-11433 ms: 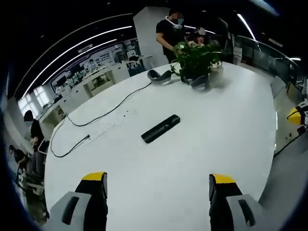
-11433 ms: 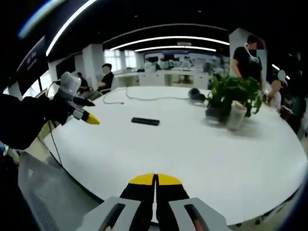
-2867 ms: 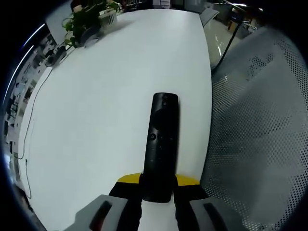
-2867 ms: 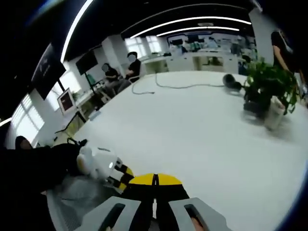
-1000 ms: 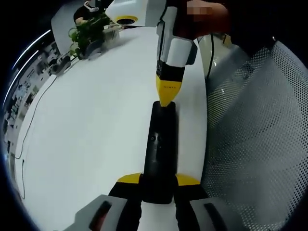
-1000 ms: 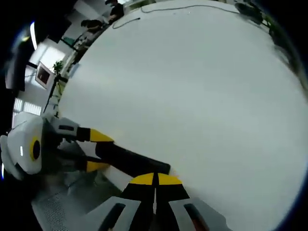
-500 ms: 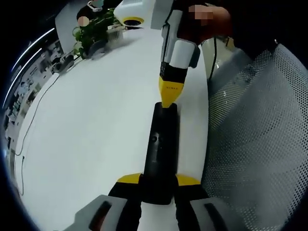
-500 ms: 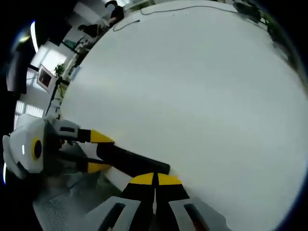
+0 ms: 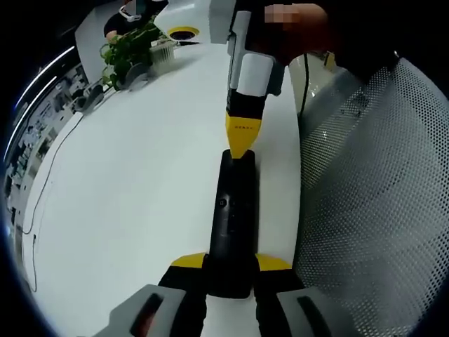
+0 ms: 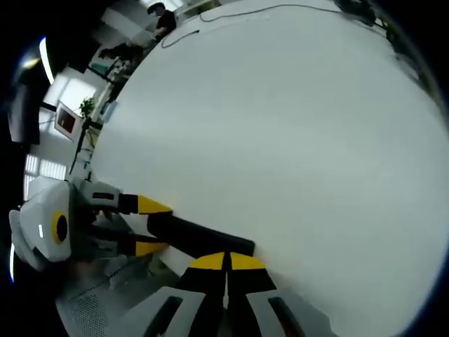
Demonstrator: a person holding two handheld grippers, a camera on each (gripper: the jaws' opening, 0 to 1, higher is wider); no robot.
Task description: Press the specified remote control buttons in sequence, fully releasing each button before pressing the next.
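Pinching the near end of a slim black remote [image 9: 233, 217], the left tool [image 9: 231, 263] holds it over the edge of a smooth white round surface [image 9: 133, 182], while the right tool [image 9: 243, 144], its yellow tips pressed together, touches the remote's far end. Beside the surface stands a grey mesh chair back [image 9: 372, 196]; a leafy potted plant [image 9: 130, 49] and a dark cable [image 9: 42, 189] lie at the far side, and no writing is legible.

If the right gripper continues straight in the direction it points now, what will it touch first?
Most likely the far end of the black remote, which the left gripper holds. The right gripper, shut, has its tip at that end; whether it already touches is unclear.
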